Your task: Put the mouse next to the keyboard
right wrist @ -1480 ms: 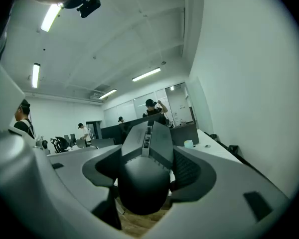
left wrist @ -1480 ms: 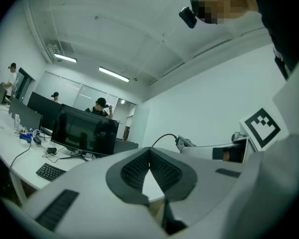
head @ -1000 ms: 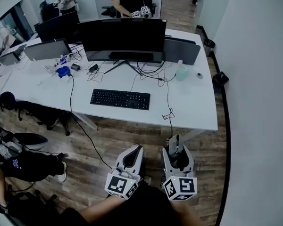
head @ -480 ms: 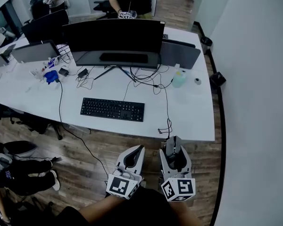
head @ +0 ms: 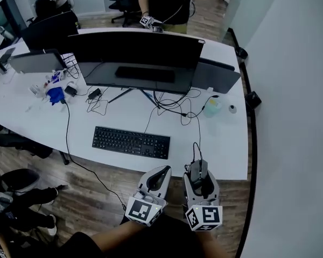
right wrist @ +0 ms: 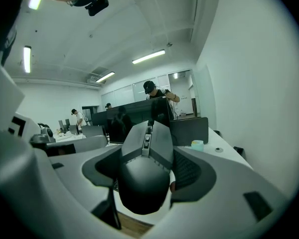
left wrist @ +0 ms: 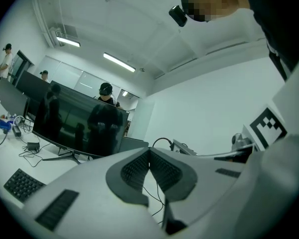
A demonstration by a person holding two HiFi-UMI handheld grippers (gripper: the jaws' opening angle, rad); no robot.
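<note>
Black against the white bench (head: pixel 37 117), the mouse (head: pixel 197 169) is clamped in your right hand-held gripper (head: pixel 199 174). You hold that gripper low in front of you, jaws pointing at the bench's near edge towards its right corner. The keyboard (head: pixel 131 142) lies further left along that edge, apart from the mouse. Your left hand-held gripper (head: pixel 158 178) sits just beside the right one, angled the same way.

The right gripper view shows what the head view does not: both pads press the mouse's sides, with its wheel on top. The left gripper view shows its pads closed tip to tip with nothing between them. Only the head view shows the mouse's cord (head: pixel 195 147) running up across the bench towards the monitor (head: pixel 134 50).
</note>
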